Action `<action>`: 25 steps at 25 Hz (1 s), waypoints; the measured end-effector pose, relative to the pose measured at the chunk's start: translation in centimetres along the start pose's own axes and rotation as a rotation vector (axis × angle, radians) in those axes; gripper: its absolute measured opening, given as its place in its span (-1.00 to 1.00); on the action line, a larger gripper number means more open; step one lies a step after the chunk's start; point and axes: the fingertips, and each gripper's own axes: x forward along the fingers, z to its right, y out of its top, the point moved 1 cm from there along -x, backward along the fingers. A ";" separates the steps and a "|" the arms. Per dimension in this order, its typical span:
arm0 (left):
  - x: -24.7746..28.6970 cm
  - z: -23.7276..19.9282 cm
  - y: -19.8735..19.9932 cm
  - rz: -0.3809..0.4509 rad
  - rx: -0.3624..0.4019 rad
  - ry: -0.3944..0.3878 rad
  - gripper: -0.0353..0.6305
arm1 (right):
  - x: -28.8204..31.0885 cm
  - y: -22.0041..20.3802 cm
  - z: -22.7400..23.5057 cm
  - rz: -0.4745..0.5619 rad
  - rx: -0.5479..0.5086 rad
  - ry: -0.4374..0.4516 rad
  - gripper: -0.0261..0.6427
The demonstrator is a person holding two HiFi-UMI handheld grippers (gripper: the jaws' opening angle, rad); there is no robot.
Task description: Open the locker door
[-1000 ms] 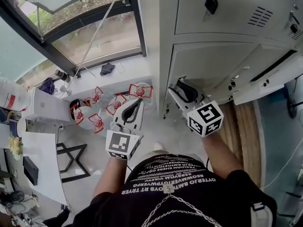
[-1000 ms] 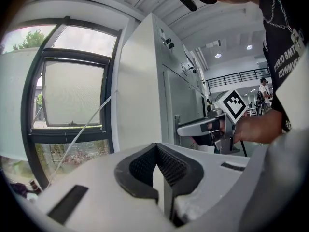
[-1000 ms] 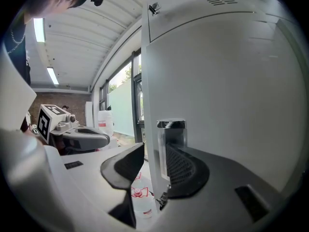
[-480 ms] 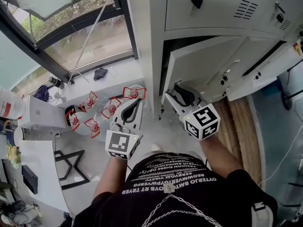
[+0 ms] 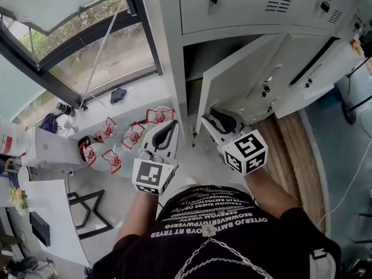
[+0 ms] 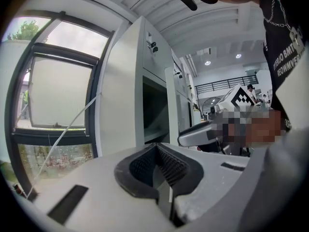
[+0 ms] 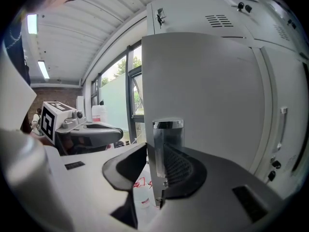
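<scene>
Right gripper view, jaws: the right gripper [image 7: 154,161] is closing round the chrome handle [image 7: 167,138] at the free edge of the locker door [image 7: 212,86]. The handle lies against one ribbed pad [image 7: 179,170], and the other pad is not on it yet.
Right gripper view, door: a plain grey panel fills the frame just beyond the jaws.
Left gripper view, jaws: the left gripper [image 6: 155,153] has its jaws drawn together with nothing in them, idle beside the locker [image 6: 123,81].
Left gripper view, opening: a dark compartment [image 6: 154,108] shows behind the door.
Head view, door: partly swung out from the lower compartment, its free edge at the right gripper.
Handling: I'd judge it thin sheet metal, stiff and light, swinging freely on its hinge. The polished handle looks slippery, so seat it deep between the pads.
Edges: the door's lower corner and the locker frame sit close to the jaws.
Room: bare floor [image 5: 192,167] lies in front of the locker. The red-handled bottles [image 5: 132,135] stand over by the window [image 5: 87,45], near the left gripper and clear of the door's swing, I reckon.
</scene>
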 end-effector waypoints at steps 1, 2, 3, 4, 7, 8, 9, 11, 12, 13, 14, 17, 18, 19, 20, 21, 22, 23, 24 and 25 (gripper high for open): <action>0.1 0.4 0.1 0.002 0.000 -0.007 -0.90 | -0.2 -0.1 0.0 -0.003 0.001 -0.001 -0.60; 0.2 0.7 0.2 0.004 0.001 -0.013 -0.90 | -0.5 -0.2 -0.1 -0.004 0.002 0.000 -0.60; 0.3 1.1 0.2 0.006 0.001 -0.019 -0.90 | -0.8 -0.3 -0.1 -0.003 0.004 0.001 -0.60; 0.4 1.4 0.2 0.006 0.002 -0.025 -0.90 | -1.1 -0.4 -0.1 -0.002 0.005 0.002 -0.60; 0.8 2.3 0.2 0.004 0.007 -0.042 -0.90 | -1.9 -0.6 -0.1 -0.001 0.010 0.009 -0.60; 1.0 2.7 0.1 0.001 0.008 -0.048 -0.90 | -2.2 -0.7 -0.1 -0.001 0.012 0.010 -0.60; 1.2 3.1 0.1 -0.002 0.010 -0.054 -0.90 | -2.5 -0.9 0.0 -0.001 0.013 0.010 -0.59; 1.6 3.9 0.1 -0.008 0.015 -0.063 -0.90 | -3.2 -1.1 0.3 -0.004 0.013 0.009 -0.51; 1.8 4.3 0.2 -0.010 0.017 -0.066 -0.90 | -3.6 -1.2 0.5 -0.006 0.014 0.011 -0.46; 2.0 4.7 0.3 -0.012 0.019 -0.069 -0.90 | -4.0 -1.3 0.7 -0.009 0.016 0.017 -0.42; 2.2 5.2 0.5 -0.013 0.021 -0.071 -0.90 | -4.4 -1.4 0.8 -0.012 0.016 0.024 -0.40; 2.8 7.0 0.6 -0.020 0.028 -0.080 -0.90 | -5.9 -1.8 1.1 -0.009 0.016 0.041 -0.40; 2.9 7.6 0.6 -0.024 0.029 -0.083 -0.90 | -6.3 -1.9 1.1 -0.007 0.018 0.045 -0.40; 3.1 8.3 0.5 -0.028 0.028 -0.087 -0.90 | -6.9 -2.1 1.2 -0.005 0.020 0.049 -0.41; 3.2 9.0 0.4 -0.033 0.027 -0.092 -0.90 | -7.4 -2.3 1.3 -0.003 0.022 0.052 -0.42; 3.3 9.7 0.3 -0.038 0.029 -0.096 -0.90 | -8.0 -2.4 1.3 0.001 0.024 0.057 -0.43; 3.4 10.4 0.3 -0.042 0.032 -0.099 -0.90 | -8.7 -2.4 1.3 0.009 0.022 0.064 -0.45; 3.5 10.9 0.3 -0.044 0.035 -0.100 -0.90 | -9.3 -2.3 1.3 0.022 0.018 0.071 -0.46; 3.6 11.4 0.3 -0.045 0.036 -0.100 -0.90 | -9.8 -2.3 1.3 0.034 0.013 0.079 -0.45; 3.7 11.9 0.4 -0.044 0.037 -0.098 -0.90 | -10.1 -2.3 1.3 0.040 0.009 0.086 -0.43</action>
